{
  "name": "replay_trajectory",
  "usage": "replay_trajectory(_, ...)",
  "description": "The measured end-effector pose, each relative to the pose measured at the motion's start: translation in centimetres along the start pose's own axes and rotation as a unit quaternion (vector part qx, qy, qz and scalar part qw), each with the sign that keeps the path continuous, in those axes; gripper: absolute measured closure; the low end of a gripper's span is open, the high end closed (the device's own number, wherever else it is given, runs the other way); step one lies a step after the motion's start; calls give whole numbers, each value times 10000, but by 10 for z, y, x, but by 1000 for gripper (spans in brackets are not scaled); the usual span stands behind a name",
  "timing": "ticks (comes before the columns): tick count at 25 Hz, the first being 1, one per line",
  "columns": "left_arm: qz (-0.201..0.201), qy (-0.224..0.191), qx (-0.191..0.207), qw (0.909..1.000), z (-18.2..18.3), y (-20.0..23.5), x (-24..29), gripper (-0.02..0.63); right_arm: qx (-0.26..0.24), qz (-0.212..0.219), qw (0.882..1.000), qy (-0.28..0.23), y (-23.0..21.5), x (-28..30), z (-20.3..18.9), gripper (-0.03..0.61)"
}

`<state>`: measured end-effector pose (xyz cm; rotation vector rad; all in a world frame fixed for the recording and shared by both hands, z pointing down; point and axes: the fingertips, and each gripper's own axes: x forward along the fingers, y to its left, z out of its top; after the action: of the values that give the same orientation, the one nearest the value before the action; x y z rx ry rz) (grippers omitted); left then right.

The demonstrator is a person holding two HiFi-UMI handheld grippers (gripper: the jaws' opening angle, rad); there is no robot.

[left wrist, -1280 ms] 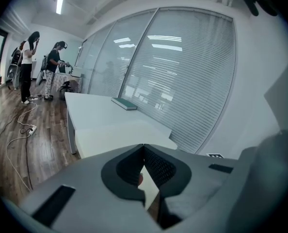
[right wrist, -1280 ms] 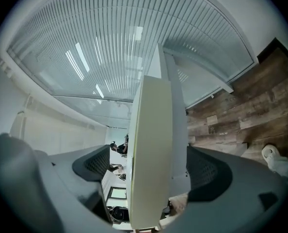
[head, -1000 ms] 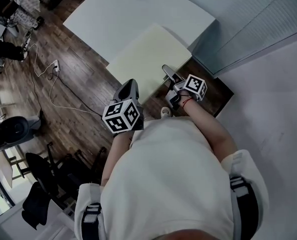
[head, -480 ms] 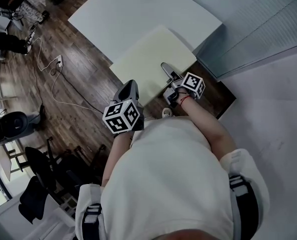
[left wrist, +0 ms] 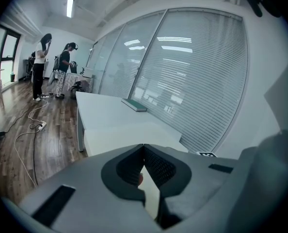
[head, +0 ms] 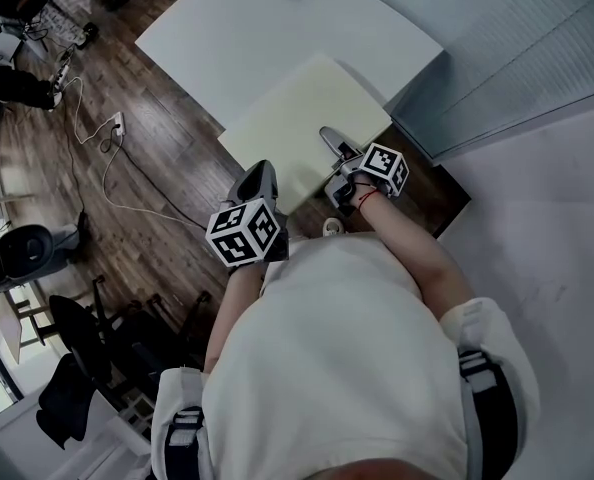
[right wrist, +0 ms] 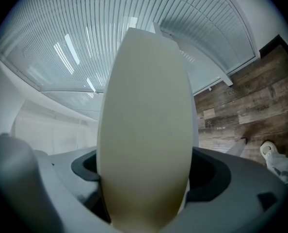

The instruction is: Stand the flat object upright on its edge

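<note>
One cream board [head: 302, 118], seemingly light, stiff and bulky, sat clamped at its near edge in the right claw [head: 329, 138]. The left claw [head: 261, 170] was closed, tips together. Gripping opposite edges looked steadiest.

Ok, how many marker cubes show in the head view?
2. One marker cube on the left gripper, one on the right gripper, both by the cream board's near edge. None seems hidden.

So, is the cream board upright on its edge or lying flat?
Lying flat: the head view looks down on the whole broad face of the cream board.
</note>
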<state>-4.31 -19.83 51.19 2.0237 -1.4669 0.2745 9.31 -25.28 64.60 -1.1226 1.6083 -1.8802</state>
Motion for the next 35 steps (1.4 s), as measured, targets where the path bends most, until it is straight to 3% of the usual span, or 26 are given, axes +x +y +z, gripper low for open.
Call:
replay_trajectory(9,26,20,-32,10000,-2,-2,-5,594,-46,-172,9998,36,1,-3,1,98)
replay_trajectory(15,82,-4,-73,9999,-5,1,-11,594,-11,-25,10000,25,1,-11,3,157)
replay_trajectory(35,-167,85,-27,9998,-25,-7,-23,594,181,331,9989,-284,-10,-52,-3,216)
